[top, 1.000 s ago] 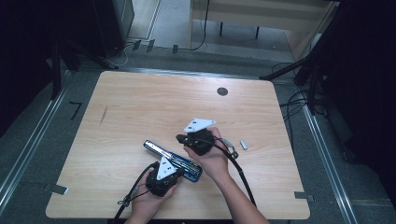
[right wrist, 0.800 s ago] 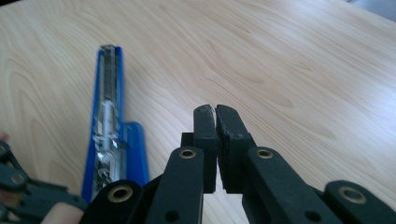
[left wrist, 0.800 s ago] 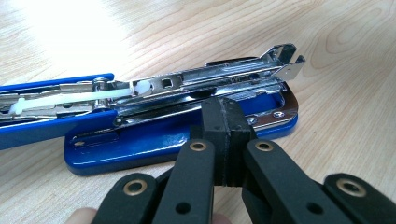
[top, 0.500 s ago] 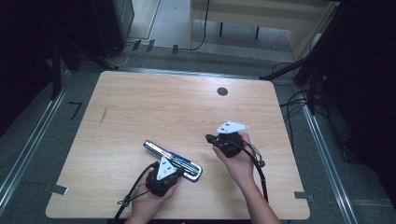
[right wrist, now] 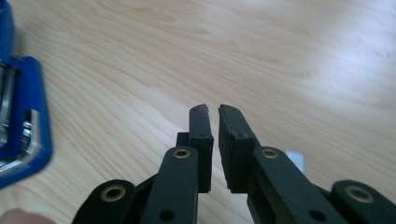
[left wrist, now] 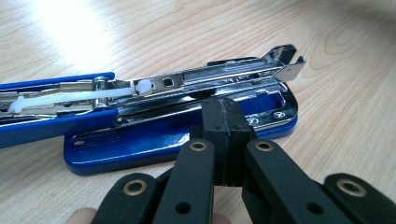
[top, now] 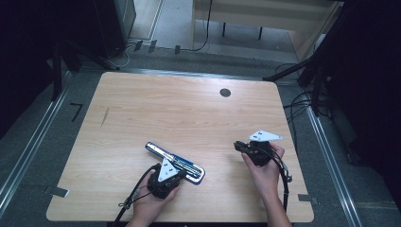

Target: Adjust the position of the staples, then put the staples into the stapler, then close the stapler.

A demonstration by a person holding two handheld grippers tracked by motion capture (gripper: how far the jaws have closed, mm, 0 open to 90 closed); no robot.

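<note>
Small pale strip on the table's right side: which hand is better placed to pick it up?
Right. The right tongs sit just beside the small pale strip and have just been opening, with nothing between them. The left tongs are shut against the blue stapler, farther off.

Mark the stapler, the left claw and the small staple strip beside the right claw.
stapler (left wrist: 140,140), left gripper view, on its blue base.
left claw (left wrist: 227,122), left gripper view, at its closed tips.
staple strip (right wrist: 296,161), right gripper view, on its pale visible end.
</note>
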